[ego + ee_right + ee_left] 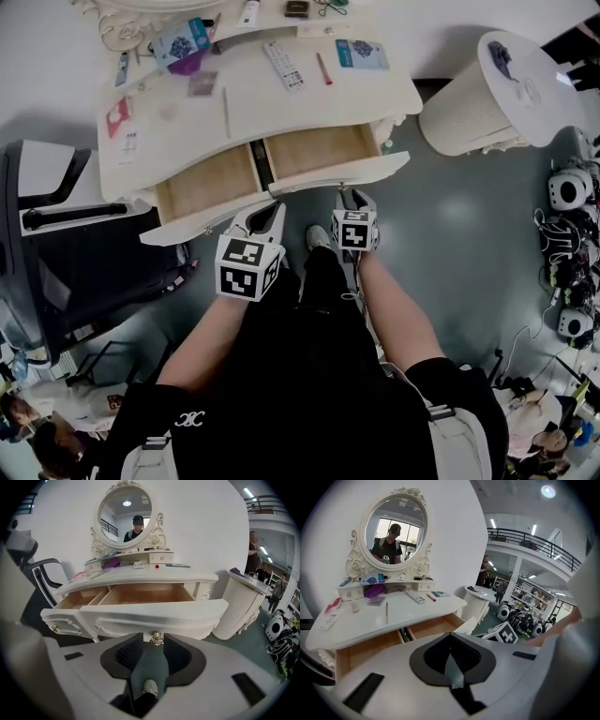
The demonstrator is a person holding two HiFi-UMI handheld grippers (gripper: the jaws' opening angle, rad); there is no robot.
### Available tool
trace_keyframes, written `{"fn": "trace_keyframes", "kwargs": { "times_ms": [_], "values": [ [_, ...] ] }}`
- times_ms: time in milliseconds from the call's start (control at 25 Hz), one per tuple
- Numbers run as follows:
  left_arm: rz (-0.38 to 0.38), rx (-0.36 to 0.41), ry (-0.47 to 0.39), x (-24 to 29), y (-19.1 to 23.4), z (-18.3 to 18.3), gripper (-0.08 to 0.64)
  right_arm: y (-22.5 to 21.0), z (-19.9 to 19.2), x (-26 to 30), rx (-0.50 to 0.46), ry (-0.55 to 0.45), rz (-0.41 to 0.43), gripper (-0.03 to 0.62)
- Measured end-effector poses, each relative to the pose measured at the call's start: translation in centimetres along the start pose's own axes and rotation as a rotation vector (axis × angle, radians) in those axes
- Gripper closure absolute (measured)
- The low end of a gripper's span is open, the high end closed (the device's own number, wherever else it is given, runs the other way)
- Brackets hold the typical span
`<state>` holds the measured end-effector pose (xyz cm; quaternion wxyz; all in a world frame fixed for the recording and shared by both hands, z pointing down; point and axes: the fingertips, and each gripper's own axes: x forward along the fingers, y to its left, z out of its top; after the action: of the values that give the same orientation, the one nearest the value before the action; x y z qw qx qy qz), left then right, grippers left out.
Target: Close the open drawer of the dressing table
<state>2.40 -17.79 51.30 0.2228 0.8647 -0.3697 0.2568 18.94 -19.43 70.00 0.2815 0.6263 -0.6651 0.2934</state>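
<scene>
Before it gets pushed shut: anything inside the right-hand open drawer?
The drawer shows only a bare wooden bottom; nothing lies in the part pulled out. Its rear stretch runs under the tabletop and is hidden, so that part cannot be checked.

The left drawer (202, 223) and the right drawer (339, 174) are pulled out, and their white fronts stand across the way forward. The left gripper (265, 210) and the right gripper (355, 197) are just before them, with the right front's small knob (156, 638) between the right gripper's parted jaws. On the left a black office chair (84, 253) stands close to the left drawer's corner and leaves little room. On the right the grey floor (469, 234) lies open between the drawer and the white woven hamper (469, 103).
</scene>
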Motion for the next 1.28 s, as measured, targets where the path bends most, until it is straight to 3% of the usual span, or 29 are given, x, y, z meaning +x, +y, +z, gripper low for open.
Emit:
{"fn": "trace_keyframes", "kwargs": {
  "times_ms": [320,480,1280],
  "values": [
    [0.025,-0.004,0.028,0.8,0.1,-0.3,0.555,0.1,-1.0,2.8,-0.017,0.083,-0.003,0.453],
    [0.042,-0.011,0.031,1.1,0.4,-0.2,0.555,0.1,-0.8,3.2,-0.033,0.085,-0.013,0.486],
    [0.181,-0.118,0.019,1.1,3.0,0.4,0.555,0.4,4.5,7.8,-0.091,0.071,0.059,0.494]
  ]
}}
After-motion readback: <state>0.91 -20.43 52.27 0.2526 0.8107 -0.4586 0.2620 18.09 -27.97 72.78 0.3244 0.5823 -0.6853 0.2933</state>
